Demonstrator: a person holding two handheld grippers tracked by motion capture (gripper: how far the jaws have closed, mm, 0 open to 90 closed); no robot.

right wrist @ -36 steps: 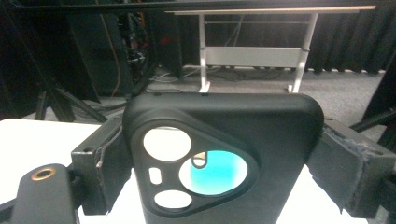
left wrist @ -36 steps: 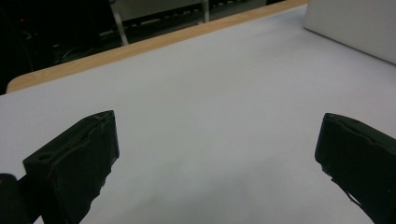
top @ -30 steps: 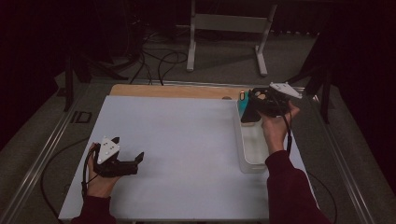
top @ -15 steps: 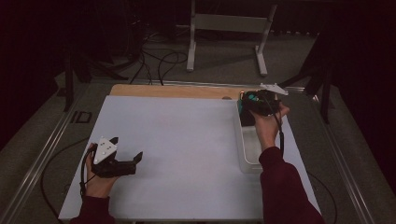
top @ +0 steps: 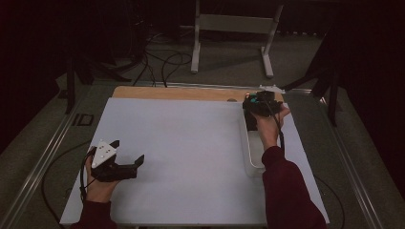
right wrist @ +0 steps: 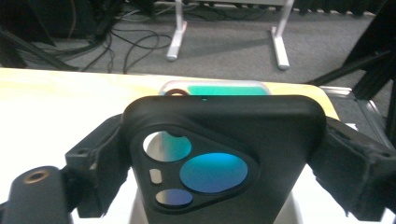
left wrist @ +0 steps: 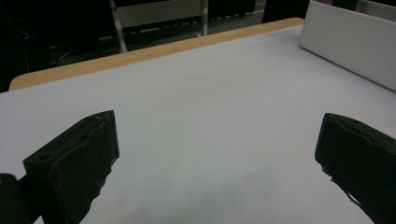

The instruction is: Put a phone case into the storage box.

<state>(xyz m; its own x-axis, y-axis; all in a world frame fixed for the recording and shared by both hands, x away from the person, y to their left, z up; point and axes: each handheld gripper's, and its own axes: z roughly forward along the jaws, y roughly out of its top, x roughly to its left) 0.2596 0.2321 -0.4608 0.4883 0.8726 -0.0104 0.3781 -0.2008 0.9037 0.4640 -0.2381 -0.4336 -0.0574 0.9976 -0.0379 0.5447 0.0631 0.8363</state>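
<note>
The right gripper (right wrist: pixel 219 154) is clamping a black phone case (right wrist: pixel 224 154) over the teal phone (right wrist: pixel 215 88); seemingly fitting it next demands alignment; the left gripper (top: pixel 126 167) is resting agape, holding nothing.

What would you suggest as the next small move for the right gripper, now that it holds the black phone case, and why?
Probably lower the black phone case onto the teal item just beyond it. The right gripper is shut on the case's sides over the far end of the white tray, and teal shows through the case's camera cutouts, so the two look roughly lined up.
</note>
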